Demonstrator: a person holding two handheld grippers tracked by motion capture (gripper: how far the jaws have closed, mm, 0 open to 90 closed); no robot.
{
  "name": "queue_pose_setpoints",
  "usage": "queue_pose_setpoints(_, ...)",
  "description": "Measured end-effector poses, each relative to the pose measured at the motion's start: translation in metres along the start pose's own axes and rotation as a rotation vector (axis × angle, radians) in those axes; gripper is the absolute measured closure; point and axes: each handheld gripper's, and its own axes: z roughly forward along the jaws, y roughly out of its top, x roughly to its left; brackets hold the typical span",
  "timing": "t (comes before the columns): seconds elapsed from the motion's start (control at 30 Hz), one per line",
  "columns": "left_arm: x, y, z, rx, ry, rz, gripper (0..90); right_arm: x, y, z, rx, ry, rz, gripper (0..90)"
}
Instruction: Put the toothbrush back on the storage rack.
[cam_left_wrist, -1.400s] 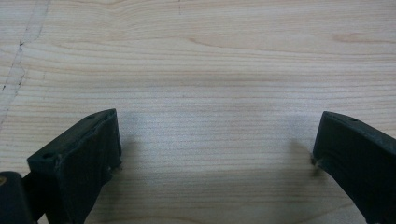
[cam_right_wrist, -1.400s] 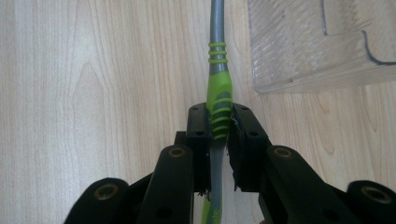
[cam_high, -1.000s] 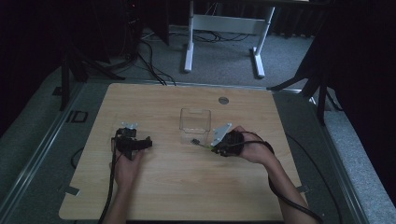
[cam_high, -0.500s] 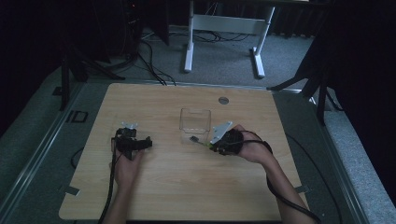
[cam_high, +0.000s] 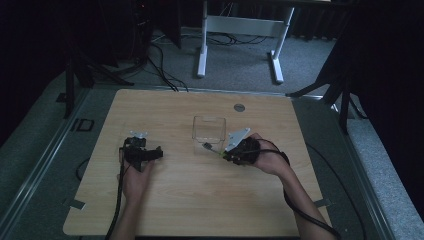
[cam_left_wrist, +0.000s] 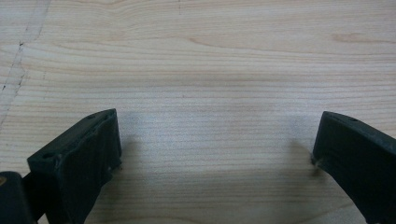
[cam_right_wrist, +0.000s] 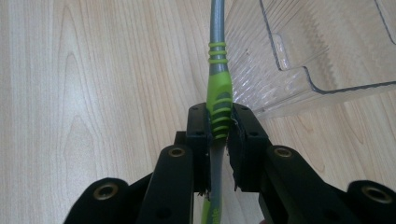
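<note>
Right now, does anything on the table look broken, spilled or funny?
Nothing stands out. The clear plastic container stands upright on the wooden table, with no spill or damage visible. The right gripper is shut on a grey and green toothbrush beside the container, and the left gripper rests open on bare wood.

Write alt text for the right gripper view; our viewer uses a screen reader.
The right gripper is shut on the green ribbed grip of a grey toothbrush, whose handle runs up and away over a pale wooden table. A clear ribbed plastic box stands just right of the toothbrush.
</note>
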Motion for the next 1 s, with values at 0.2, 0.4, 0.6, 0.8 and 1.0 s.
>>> queue_pose_setpoints(0.2,0.0000,0.0000,0.0000,0.000,0.000,0.000,1.4,0.0012,0.0018,0.0021,-0.006,0.001,0.012,79.2)
queue_pose_setpoints(0.4,0.0000,0.0000,0.0000,0.000,0.000,0.000,1.4,0.0004,0.0047,0.0031,-0.018,-0.015,0.026,79.2)
queue_pose_setpoints(0.6,0.0000,0.0000,0.0000,0.000,0.000,0.000,1.4,0.0005,0.0063,0.0023,-0.038,-0.016,0.035,79.2)
queue_pose_setpoints(0.8,0.0000,0.0000,0.0000,0.000,0.000,0.000,1.4,0.0008,0.0077,-0.0002,-0.062,-0.019,0.052,79.1)
queue_pose_setpoints(1.0,0.0000,0.0000,0.0000,0.000,0.000,0.000,1.4,0.0000,0.0085,-0.0009,-0.085,-0.026,0.070,79.1)
